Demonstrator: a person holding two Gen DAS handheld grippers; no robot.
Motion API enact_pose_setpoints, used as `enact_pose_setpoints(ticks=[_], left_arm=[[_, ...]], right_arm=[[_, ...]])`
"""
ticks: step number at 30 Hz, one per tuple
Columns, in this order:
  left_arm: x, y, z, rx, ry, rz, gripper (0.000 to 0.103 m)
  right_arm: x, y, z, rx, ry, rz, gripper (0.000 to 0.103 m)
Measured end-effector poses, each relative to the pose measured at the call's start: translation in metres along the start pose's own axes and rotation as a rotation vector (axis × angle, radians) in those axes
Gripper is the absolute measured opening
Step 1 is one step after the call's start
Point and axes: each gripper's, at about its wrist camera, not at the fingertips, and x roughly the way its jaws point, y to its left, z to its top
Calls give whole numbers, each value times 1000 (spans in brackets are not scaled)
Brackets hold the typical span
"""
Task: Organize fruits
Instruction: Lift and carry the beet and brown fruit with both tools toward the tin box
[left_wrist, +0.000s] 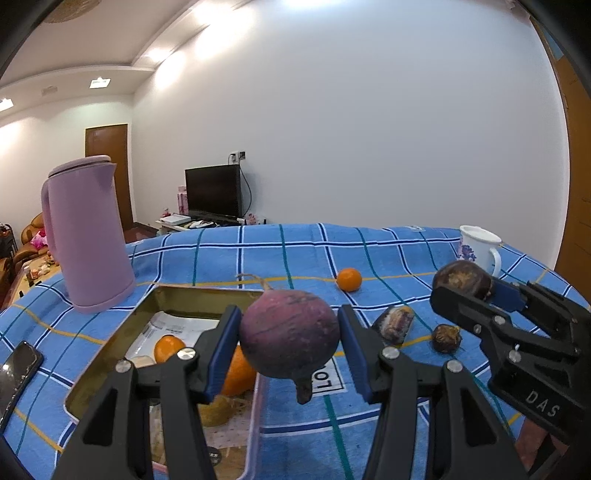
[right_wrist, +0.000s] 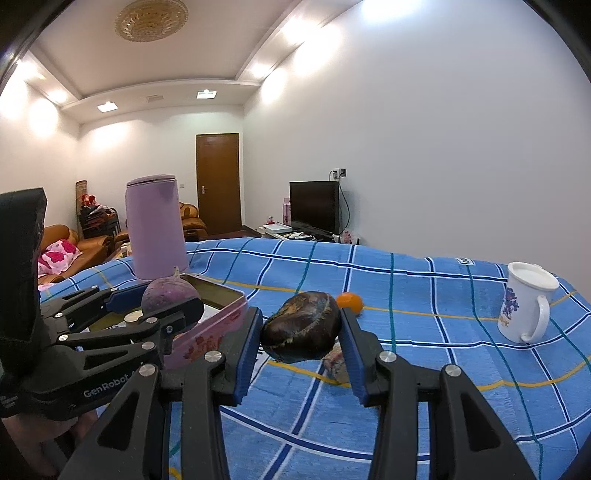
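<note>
Lilac kettle (left_wrist: 86, 236) stands just behind open tin (left_wrist: 110, 354); mug (left_wrist: 478, 249) well apart.

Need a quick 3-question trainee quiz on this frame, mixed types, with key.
1. True or false: the left tool holds the purple round fruit.
2. The right tool grips: A) the small orange B) the dark brown fruit C) the white mug.
3. Fill in: the pink tin box already contains two ____ fruits.

Key: 1 true; 2 B; 3 orange.
</note>
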Motion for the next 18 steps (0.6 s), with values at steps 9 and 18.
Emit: enact_pose_setpoints(ticks=[9, 18], left_arm=[[-2, 16, -2, -27, 9, 29, 55], [-5, 32, -3, -42, 12, 48, 55]], right_arm=[[4, 18, 1, -17, 2, 37, 44], [11, 31, 2, -20, 9, 78, 44]])
